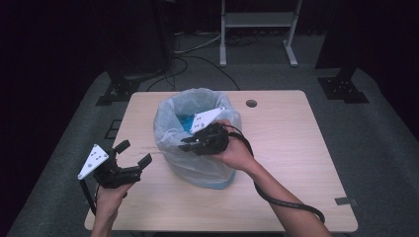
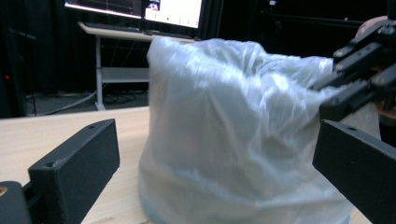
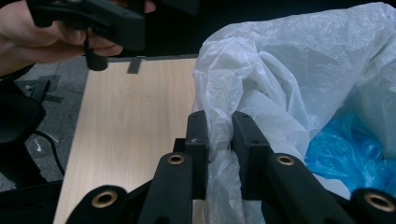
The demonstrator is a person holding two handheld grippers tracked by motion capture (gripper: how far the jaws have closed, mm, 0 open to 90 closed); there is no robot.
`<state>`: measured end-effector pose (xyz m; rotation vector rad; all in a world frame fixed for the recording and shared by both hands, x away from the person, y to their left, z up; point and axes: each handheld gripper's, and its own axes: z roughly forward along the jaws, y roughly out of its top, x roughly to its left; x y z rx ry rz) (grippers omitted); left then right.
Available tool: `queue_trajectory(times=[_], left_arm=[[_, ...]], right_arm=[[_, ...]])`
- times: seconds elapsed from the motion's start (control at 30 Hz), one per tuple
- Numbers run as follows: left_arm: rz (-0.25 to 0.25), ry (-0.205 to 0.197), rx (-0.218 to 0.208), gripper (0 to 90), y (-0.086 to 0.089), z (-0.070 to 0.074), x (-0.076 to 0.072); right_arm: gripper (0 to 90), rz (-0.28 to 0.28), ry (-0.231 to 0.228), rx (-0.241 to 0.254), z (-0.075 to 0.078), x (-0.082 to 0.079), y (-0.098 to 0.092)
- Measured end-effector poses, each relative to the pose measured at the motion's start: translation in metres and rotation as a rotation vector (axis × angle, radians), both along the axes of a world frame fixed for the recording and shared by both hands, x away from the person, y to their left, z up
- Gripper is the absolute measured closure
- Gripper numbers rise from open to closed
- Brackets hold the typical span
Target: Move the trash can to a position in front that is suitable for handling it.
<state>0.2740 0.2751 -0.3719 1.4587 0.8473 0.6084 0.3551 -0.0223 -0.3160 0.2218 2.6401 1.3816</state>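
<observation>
A white translucent plastic bag (image 1: 197, 133) lines a small bin at the middle of the wooden table (image 1: 286, 148). Crumpled blue plastic (image 3: 345, 154) lies inside it. My right gripper (image 1: 187, 143) reaches over the bag's near-left rim and is shut on a fold of the bag (image 3: 261, 93); in the right gripper view its jaws (image 3: 219, 128) pinch the film between them. My left gripper (image 1: 135, 152) is held above the table to the left of the bag, open and holding nothing. In the left gripper view the bag (image 2: 233, 130) stands between and beyond the wide-set jaws of the left gripper (image 2: 215, 140).
A round cable hole (image 1: 251, 103) sits near the table's far edge, and a strip of tape (image 1: 346, 201) at its near right edge. A white desk frame (image 1: 257, 29) and black stand bases (image 1: 118, 89) stand on the floor behind. The right gripper's cable (image 1: 286, 202) trails across the table.
</observation>
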Motion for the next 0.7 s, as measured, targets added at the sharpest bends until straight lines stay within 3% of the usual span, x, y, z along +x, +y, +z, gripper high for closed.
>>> queue_trajectory(times=[0.27,0.5,0.63,0.67,0.7], left_arm=[[-0.016,-0.005,0.022,0.0,-0.002,0.020,0.000],[0.001,0.016,0.094,0.0,-0.006,0.033,0.005],[0.005,0.030,0.104,0.0,-0.008,0.038,0.010],[0.009,0.034,0.110,0.0,-0.009,0.039,0.011],[0.013,0.039,0.112,0.0,-0.009,0.040,0.013]], right_arm=[[77.3,0.095,-0.016,0.003,-0.001,-0.026,0.022],[77.1,0.136,-0.019,0.010,-0.001,-0.037,0.031],[76.5,0.154,0.004,0.025,-0.002,-0.043,0.033],[71.0,0.171,0.033,0.034,-0.002,-0.043,0.031],[71.0,0.171,0.033,0.034,-0.002,-0.043,0.031]])
